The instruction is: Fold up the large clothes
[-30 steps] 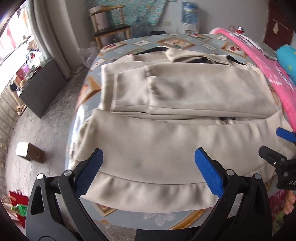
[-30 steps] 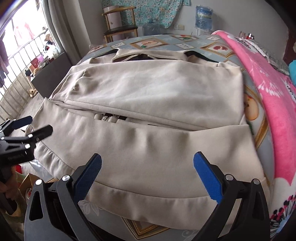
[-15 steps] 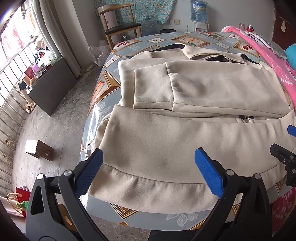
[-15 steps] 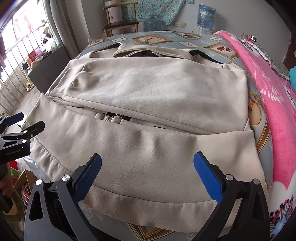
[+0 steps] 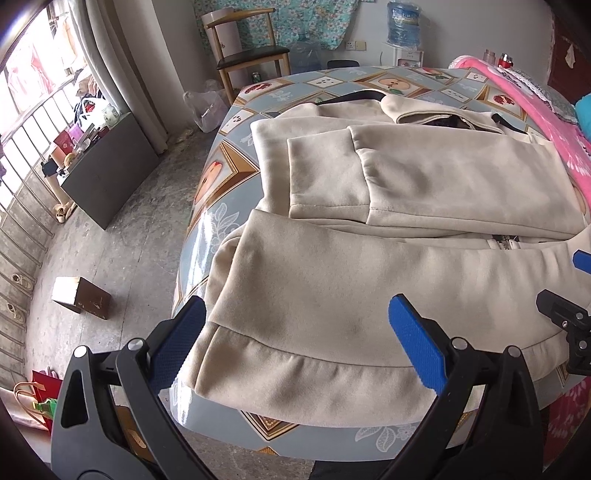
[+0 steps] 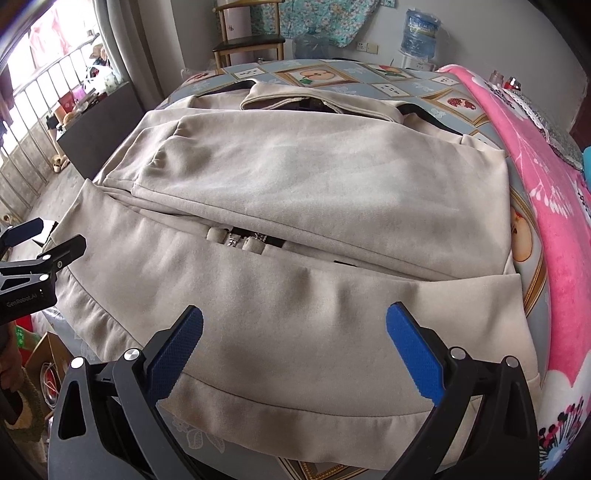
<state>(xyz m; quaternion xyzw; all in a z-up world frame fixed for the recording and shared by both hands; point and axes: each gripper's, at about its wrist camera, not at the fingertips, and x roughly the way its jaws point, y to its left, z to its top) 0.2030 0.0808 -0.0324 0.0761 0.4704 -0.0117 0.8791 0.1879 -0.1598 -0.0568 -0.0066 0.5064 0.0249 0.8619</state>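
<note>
Beige jacket (image 5: 388, 280) spread flat over the bench (image 5: 218, 192), collar at the far side, hem band hanging just past the near edge. Sleeves folded across the chest, one cuff (image 5: 325, 177) lying on the left half. Zipper pull (image 6: 240, 242) peeking out from under the folded sleeve near the middle. Bench cover printed with fruit pictures in gold frames on grey-blue.

Left hand-held gripper (image 5: 295, 343) above the left end of the hem, blue pads (image 5: 415, 347) spread wide, nothing between them, no cloth pinched. Left pad near the jacket's left corner, right pad over the hem band; contact with the cloth impossible to tell. Same tool seen from the right wrist camera at the left edge (image 6: 35, 245), beside the jacket's left side, fingers apart.

Right hand-held gripper (image 6: 293, 345) above the right half of the hem, blue pads (image 6: 413, 352) equally wide apart, holding nothing. Its tip visible at the right edge of the left wrist view (image 5: 572, 288), over the jacket.

Pink blanket (image 6: 546, 192) along the right side of the bench, touching the jacket's right edge. Wooden chair (image 5: 247, 55) and water bottle (image 5: 403, 18) beyond the far end. Small box (image 5: 81, 301) on the concrete floor to the left, dark cabinet (image 5: 107, 170) by the barred window.
</note>
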